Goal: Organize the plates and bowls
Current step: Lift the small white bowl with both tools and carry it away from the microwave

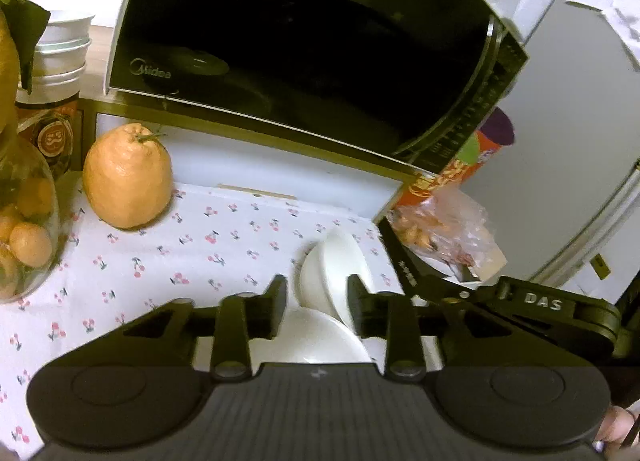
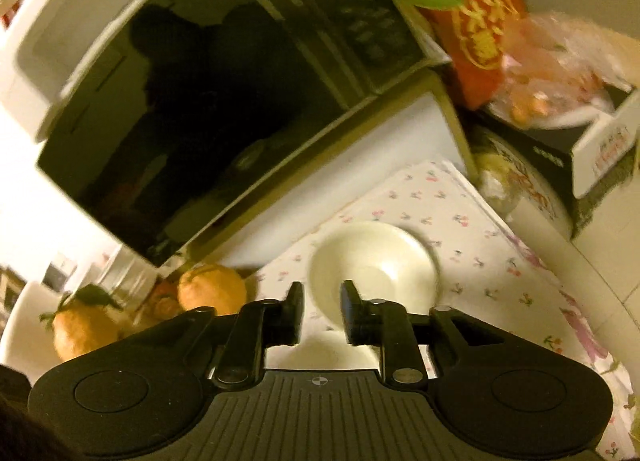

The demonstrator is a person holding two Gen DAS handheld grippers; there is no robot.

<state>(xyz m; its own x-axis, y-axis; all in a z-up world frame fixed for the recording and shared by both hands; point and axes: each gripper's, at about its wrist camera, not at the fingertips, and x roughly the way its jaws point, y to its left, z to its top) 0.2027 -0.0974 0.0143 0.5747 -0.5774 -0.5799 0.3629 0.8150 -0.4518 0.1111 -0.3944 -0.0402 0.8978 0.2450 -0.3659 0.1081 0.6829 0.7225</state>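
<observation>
The left wrist view looks forward and down along its fingers, close over the cherry-print tablecloth [image 1: 168,257], facing the microwave [image 1: 304,49] that fills the upper frame, with the white bowls [image 1: 332,281] at lower centre. The right wrist view, rolled so that the microwave [image 2: 192,109] slants across its upper left, looks down just as closely at a bowl [image 2: 374,273] at centre. Both share the microwave, tablecloth, bowls and the red carton [image 2: 476,25] at upper right.

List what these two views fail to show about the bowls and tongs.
- Left wrist view: the lower bowl is cut off by the left tongs; its near rim is hidden.
- Left wrist view: the tilted bowl is partly behind one finger; whether it touches is unclear.
- Right wrist view: the bowl is motion-blurred; the right tongs hide its near edge.
</observation>
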